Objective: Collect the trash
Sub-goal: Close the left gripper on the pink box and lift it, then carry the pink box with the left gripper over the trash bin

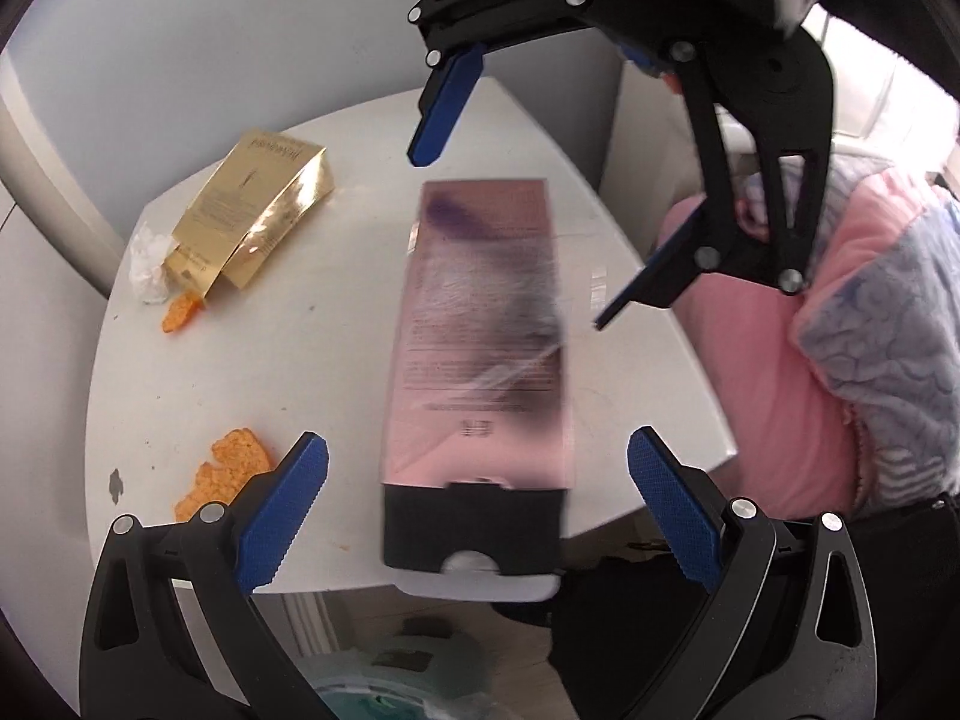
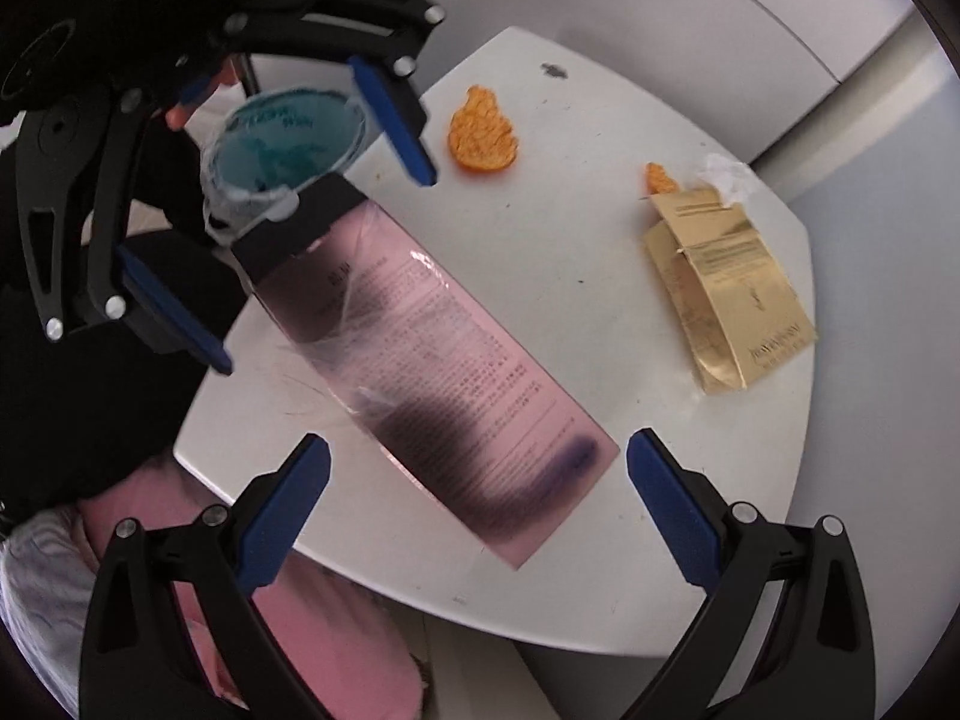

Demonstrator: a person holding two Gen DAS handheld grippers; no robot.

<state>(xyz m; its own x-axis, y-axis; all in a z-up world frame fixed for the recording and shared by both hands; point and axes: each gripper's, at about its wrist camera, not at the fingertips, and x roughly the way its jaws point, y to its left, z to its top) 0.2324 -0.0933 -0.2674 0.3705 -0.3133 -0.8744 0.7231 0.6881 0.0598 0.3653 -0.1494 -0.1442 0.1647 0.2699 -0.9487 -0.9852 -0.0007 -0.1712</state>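
A long pink box [image 1: 480,312] [image 2: 432,372] with a black end looks blurred between both grippers, and neither one touches it. Its black end juts past the table edge above a bin lined with a teal bag [image 2: 288,144] [image 1: 384,690]. My left gripper [image 1: 474,468] [image 2: 324,270] is open at the black end. My right gripper [image 2: 480,462] [image 1: 510,240] is open at the far pink end. A torn gold box [image 1: 252,210] [image 2: 726,300], a crumpled tissue [image 1: 144,270] [image 2: 729,171] and two orange peels [image 1: 228,468] [image 2: 483,132] lie on the table.
The small white table [image 1: 300,360] [image 2: 600,240] stands against a pale wall. The smaller peel [image 1: 180,315] [image 2: 660,177] lies beside the gold box. A pink and grey fleece sleeve or blanket [image 1: 780,360] [image 2: 336,630] sits close to the table's side.
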